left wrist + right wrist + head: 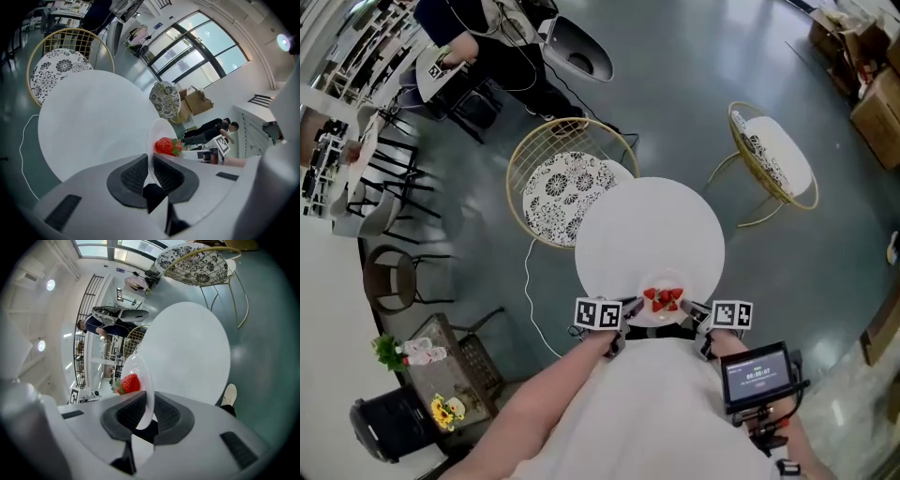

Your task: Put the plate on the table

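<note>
A small white plate (649, 317) with strawberries (663, 299) hangs over the near edge of the round white table (649, 230). My left gripper (621, 324) is shut on the plate's left rim and my right gripper (697, 321) is shut on its right rim. In the left gripper view the plate's rim (154, 136) runs edge-on between the dark pads (133, 175), a strawberry (164, 145) just beyond. In the right gripper view the plate (140, 369) is pinched the same way, with a strawberry (131, 382) on it.
Two gold wire chairs with patterned cushions stand beyond the table, one at the left (565, 184) and one at the right (773, 155). A white cable (532, 300) trails on the grey floor. A small side table with flowers (441, 375) is at lower left. People stand far off.
</note>
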### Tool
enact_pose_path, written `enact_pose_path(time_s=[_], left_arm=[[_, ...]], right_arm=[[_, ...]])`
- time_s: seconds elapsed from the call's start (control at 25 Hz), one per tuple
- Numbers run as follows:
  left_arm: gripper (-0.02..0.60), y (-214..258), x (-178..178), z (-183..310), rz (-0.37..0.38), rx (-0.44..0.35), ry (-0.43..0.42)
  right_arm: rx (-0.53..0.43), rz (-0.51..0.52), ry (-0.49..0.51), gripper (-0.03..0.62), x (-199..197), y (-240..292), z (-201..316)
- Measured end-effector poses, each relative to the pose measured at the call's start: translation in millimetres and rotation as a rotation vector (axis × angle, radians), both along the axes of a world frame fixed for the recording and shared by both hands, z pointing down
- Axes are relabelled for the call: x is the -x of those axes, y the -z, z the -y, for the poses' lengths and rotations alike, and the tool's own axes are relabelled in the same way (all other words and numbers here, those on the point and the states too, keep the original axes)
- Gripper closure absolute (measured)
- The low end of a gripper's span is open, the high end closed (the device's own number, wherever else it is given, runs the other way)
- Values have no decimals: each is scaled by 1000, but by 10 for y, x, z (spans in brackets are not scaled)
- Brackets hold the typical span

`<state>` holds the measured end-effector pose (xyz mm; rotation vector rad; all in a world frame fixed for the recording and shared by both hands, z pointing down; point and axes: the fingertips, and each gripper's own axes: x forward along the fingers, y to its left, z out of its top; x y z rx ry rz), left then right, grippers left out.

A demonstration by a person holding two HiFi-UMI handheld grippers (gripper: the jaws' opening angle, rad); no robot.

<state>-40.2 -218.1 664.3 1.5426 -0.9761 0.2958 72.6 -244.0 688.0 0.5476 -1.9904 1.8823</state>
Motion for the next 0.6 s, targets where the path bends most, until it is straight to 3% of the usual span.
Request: enact_pose_path(time_s=[0.28, 0.44, 0.6], left_arm=[[560, -312, 390, -189, -26, 71, 63], [557, -648, 620, -307, -55, 111, 53], [557, -699, 779, -175, -63, 112, 46]], right_arm=[[-8, -77, 150, 565, 420, -180, -31], [-7, -148, 233, 565, 615, -460, -63], [-5, -135, 281, 565, 858, -547, 75]])
